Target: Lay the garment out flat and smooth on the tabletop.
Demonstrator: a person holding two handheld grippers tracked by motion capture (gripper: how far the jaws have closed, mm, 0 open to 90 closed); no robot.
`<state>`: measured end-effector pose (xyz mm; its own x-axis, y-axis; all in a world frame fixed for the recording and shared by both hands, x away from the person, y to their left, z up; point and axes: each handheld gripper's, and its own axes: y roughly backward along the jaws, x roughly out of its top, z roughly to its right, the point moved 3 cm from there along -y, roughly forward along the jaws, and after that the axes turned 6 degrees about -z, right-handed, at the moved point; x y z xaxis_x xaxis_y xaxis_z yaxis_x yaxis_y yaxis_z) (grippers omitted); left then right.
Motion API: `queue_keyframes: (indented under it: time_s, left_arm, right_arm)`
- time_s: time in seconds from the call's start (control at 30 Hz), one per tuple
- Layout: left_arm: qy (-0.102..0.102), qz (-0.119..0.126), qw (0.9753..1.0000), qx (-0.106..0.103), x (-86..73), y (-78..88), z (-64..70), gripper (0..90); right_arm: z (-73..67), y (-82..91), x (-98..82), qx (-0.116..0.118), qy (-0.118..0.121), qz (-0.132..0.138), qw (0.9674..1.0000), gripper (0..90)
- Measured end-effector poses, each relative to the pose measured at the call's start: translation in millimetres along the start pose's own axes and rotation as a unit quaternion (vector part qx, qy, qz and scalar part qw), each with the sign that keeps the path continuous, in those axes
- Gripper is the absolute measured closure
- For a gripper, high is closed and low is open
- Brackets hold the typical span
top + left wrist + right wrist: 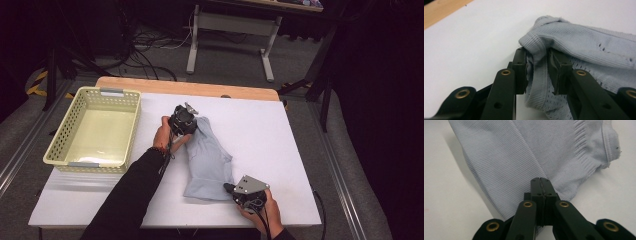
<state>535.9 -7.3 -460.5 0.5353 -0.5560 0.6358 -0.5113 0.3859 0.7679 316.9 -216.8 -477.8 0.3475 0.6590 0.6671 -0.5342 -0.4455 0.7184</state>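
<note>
From the high view, the pale blue knit garment (207, 160) lies on the white tabletop (270, 135), stretched between the two tools: the left hand-held gripper (186, 121) sits at its far end, the right hand-held gripper (239, 191) at its near corner. A cream basket (95, 127) stands well off to the left gripper's outer side. The work looks like folding or smoothing the garment, so the two ends should be kept in line and the near corner held steady.

In the left gripper view, the jaws of the left hand-held gripper (537, 67) stand partly apart, with the ribbed hem (537, 47) bunched between them. The cloth touches both pads, but loosely, and I judge it barely held. To let go cleanly, it helps to open further before drawing back, so that the rib does not snag.

In the right gripper view, the right hand-held gripper (540, 185) has its jaws pressed together, their tips over the garment's edge (524, 157). Whether a layer is pinched between them I cannot tell. This view also shows the weave lying flat ahead of the jaws.
</note>
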Motion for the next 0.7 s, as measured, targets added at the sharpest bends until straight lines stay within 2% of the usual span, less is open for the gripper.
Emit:
queue_keyframes:
  time_s: [0.07, 0.23, 0.33, 0.4, 0.47, 0.53, 0.63, 0.7]
  left_arm:
    - [-0.004, 0.008, 0.9999, 0.005, 2.2, 5.6, -0.1, 69.2]
    - [0.019, 0.052, 0.9984, 0.008, 9.5, 36.5, -10.5, 70.7]
    - [0.011, 0.073, 0.9972, -0.013, 12.1, 52.8, -7.2, 76.0]
    - [-0.01, 0.075, 0.9966, -0.033, 12.8, 57.7, 2.7, 78.9]
    - [-0.032, 0.075, 0.9947, -0.064, 11.0, 57.1, 17.5, 81.8]
    - [-0.056, 0.059, 0.9934, -0.081, 6.3, 48.6, 34.5, 84.1]
    - [-0.076, 0.03, 0.9931, -0.083, -0.8, 28.8, 48.2, 84.8]
    - [-0.071, 0.023, 0.9936, -0.085, -3.6, 17.4, 48.5, 85.7]
  right_arm:
    - [0.3, 0.0, -0.1, 0.001, -0.001, 0.0, 1.0, 90.0]
    - [0.1, 0.0, 0.1, 0.002, -0.002, -0.001, 1.0, 90.0]
    - [0.1, 0.0, 0.4, 0.002, -0.001, -0.002, 1.0, 90.0]
    - [0.1, -0.1, 0.5, 0.001, -0.001, -0.002, 1.0, 90.0]
    - [-0.1, -0.1, 0.6, -0.001, -0.001, -0.001, 1.0, 90.0]
    - [-0.3, 0.1, 0.5, -0.001, -0.001, -0.002, 1.0, 90.0]
    - [-0.3, 0.0, 0.4, -0.001, -0.001, -0.002, 1.0, 90.0]
    - [-0.3, 0.1, 0.4, -0.001, -0.002, -0.002, 1.0, 90.0]
